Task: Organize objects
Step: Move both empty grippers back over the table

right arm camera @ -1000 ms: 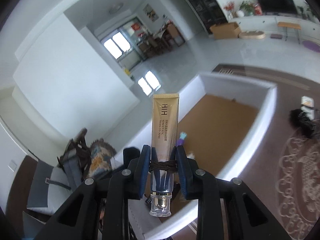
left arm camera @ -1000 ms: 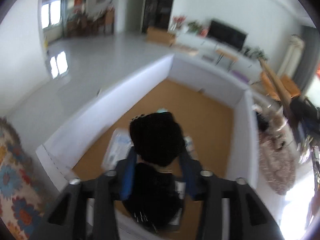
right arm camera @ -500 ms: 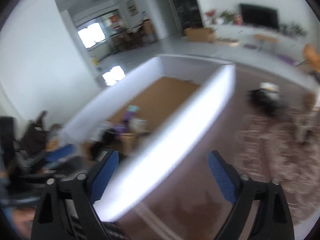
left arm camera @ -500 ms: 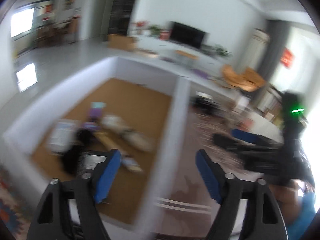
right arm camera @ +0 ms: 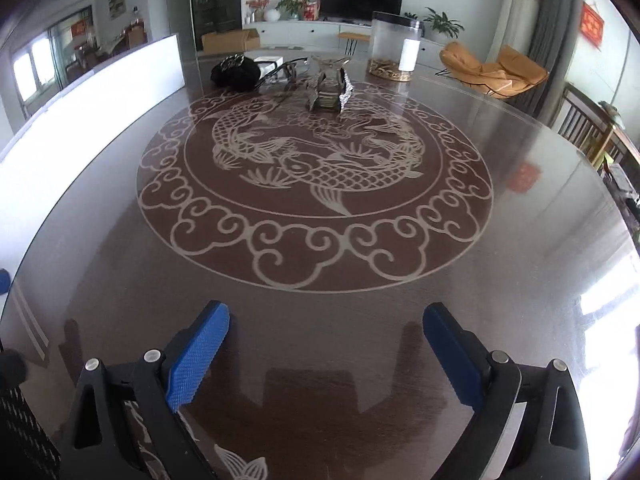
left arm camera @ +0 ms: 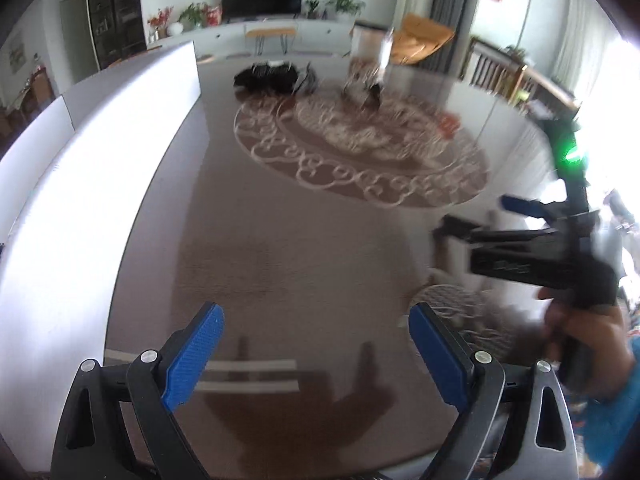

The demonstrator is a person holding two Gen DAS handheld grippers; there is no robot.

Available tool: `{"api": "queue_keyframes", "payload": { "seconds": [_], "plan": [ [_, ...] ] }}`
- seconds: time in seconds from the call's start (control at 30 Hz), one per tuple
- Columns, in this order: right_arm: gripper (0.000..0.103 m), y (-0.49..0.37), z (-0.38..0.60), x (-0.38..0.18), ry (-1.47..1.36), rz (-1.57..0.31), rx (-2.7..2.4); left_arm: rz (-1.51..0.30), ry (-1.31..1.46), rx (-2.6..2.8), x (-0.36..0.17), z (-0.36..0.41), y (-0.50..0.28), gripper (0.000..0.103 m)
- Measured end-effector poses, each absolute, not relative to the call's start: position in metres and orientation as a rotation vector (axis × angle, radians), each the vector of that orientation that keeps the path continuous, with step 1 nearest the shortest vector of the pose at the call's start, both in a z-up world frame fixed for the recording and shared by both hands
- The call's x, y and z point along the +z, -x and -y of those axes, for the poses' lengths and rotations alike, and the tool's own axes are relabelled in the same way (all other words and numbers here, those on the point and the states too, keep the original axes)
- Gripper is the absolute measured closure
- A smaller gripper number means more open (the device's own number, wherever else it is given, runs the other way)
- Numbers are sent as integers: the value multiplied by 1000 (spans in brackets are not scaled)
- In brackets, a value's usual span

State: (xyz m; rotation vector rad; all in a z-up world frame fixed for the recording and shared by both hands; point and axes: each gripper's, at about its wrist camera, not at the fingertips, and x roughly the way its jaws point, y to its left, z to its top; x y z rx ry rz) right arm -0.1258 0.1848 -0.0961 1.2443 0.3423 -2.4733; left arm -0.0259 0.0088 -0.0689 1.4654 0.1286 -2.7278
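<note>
My left gripper (left arm camera: 316, 336) and right gripper (right arm camera: 326, 338) both hang over the dark brown glossy round table (right arm camera: 520, 248), blue pads spread wide after just opening, nothing between them. From the left wrist camera, at three o'clock, a hand (left arm camera: 580, 332) grips the right gripper's black handle. The white-walled box (right arm camera: 100, 92) runs along the table's edge from nine to eleven o'clock. At twelve o'clock, past the pale fish-and-cloud medallion (right arm camera: 316, 160), lie a black bundled pouch (right arm camera: 236, 72), a small metallic ornament (right arm camera: 330, 88) and a clear cylindrical jar (right arm camera: 392, 46).
</note>
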Motion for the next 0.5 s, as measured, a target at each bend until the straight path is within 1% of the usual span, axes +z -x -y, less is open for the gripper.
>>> {"api": "queue_keyframes", "payload": {
  "seconds": [0.1, 0.2, 0.27, 0.33, 0.43, 0.5],
  "plan": [
    [4, 126, -189, -95, -1246, -324, -2471, -77, -1487, -2685, -80, -15, 40, 9],
    [0, 129, -188, -96, -1269, -291, -2461, -44, -1494, -2630, -85, -13, 43, 9],
    [0, 126, -193, -95, -1278, -278, -2464, -32, -1513, -2587, -93, -12, 49, 7],
    [0, 129, -192, -97, -1278, -279, -2466, -63, -1502, -2586, -95, -8, 48, 0],
    [0, 130, -192, -98, -1279, -280, -2466, -112, -1474, -2601, -97, -3, 45, 0],
    [0, 130, -192, -99, -1278, -280, -2466, -109, -1450, -2615, -98, -3, 45, 0]
  ]
}}
